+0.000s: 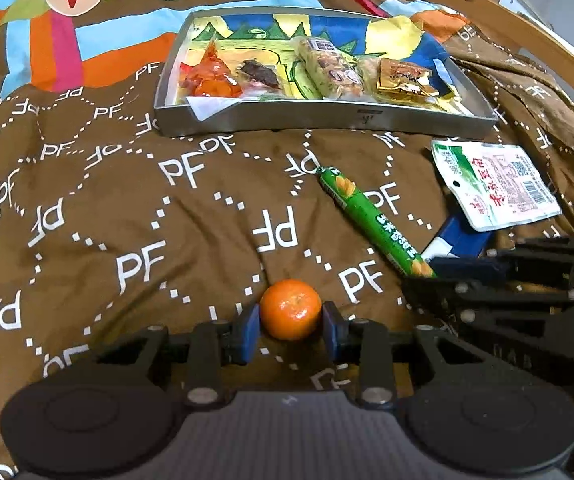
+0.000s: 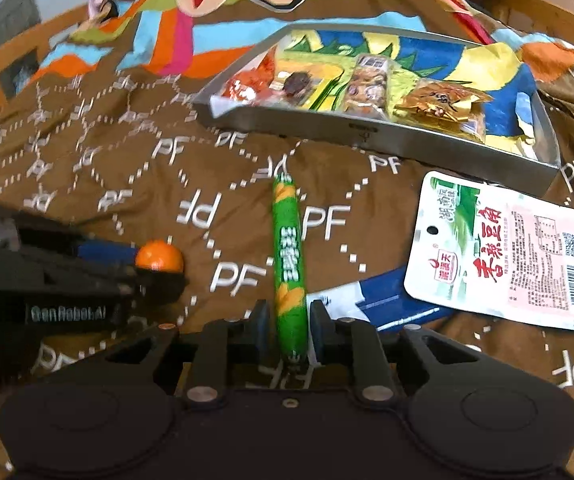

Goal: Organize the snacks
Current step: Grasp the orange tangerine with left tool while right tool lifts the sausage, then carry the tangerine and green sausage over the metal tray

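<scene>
A small tangerine [image 1: 290, 310] sits between the blue pads of my left gripper [image 1: 291, 317], which is shut on it just over the brown blanket. The right wrist view shows the same tangerine [image 2: 159, 256] at the left gripper's tips. A green sausage stick [image 2: 287, 248] lies on the blanket with its near end between the pads of my right gripper [image 2: 290, 316]. The jaws stand close on both sides of it, with a thin gap showing. In the left wrist view the sausage [image 1: 367, 216] runs down to the right gripper [image 1: 427, 274].
A metal tray [image 1: 327, 120] at the back holds several wrapped snacks. A white and green packet [image 2: 503, 252] lies to the right, partly over a blue packet [image 2: 387, 296]. A wooden bed frame [image 1: 527, 28] curves behind on the right.
</scene>
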